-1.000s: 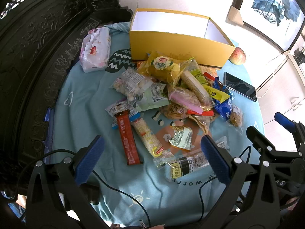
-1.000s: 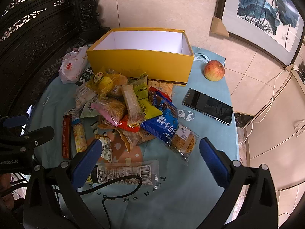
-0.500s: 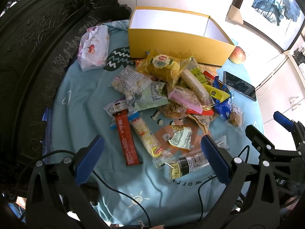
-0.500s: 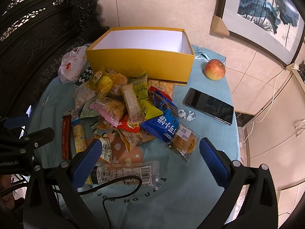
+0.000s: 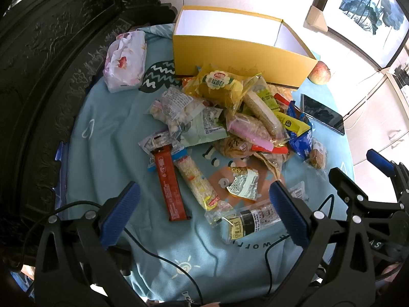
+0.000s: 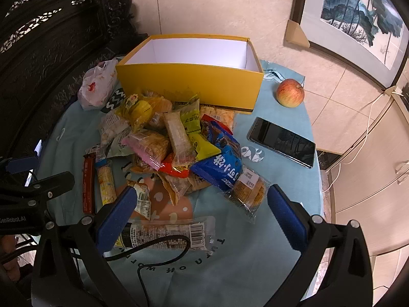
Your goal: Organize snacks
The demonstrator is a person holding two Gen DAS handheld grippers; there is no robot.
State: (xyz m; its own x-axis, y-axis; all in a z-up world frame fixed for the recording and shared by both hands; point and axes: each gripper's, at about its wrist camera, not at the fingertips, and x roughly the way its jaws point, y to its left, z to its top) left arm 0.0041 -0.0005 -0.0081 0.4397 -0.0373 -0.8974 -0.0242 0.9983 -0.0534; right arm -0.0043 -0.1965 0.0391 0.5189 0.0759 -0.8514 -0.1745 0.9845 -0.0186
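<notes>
A heap of wrapped snacks [image 5: 237,117] [image 6: 179,143] lies mid-table on a light blue cloth [image 5: 107,128]. Behind it stands a yellow box [image 5: 237,51] [image 6: 189,79], white inside and holding nothing. A red bar [image 5: 170,184] and a pale rice bar [image 5: 196,181] lie nearest my left gripper [image 5: 202,212], which hovers open above the near cloth. A clear long packet [image 6: 166,232] lies between the open fingers of my right gripper [image 6: 200,215], untouched. The blue cookie pack [image 6: 219,166] sits on the heap's right side.
A tissue pack [image 5: 126,61] lies at the left back. A phone [image 6: 282,142] and an apple [image 6: 290,92] rest on the right side of the table. Dark carved furniture [image 5: 51,51] borders the left. Black cables [image 6: 158,250] trail over the near cloth.
Both views show the table shifting very slightly; my grippers stay open and no snack has moved.
</notes>
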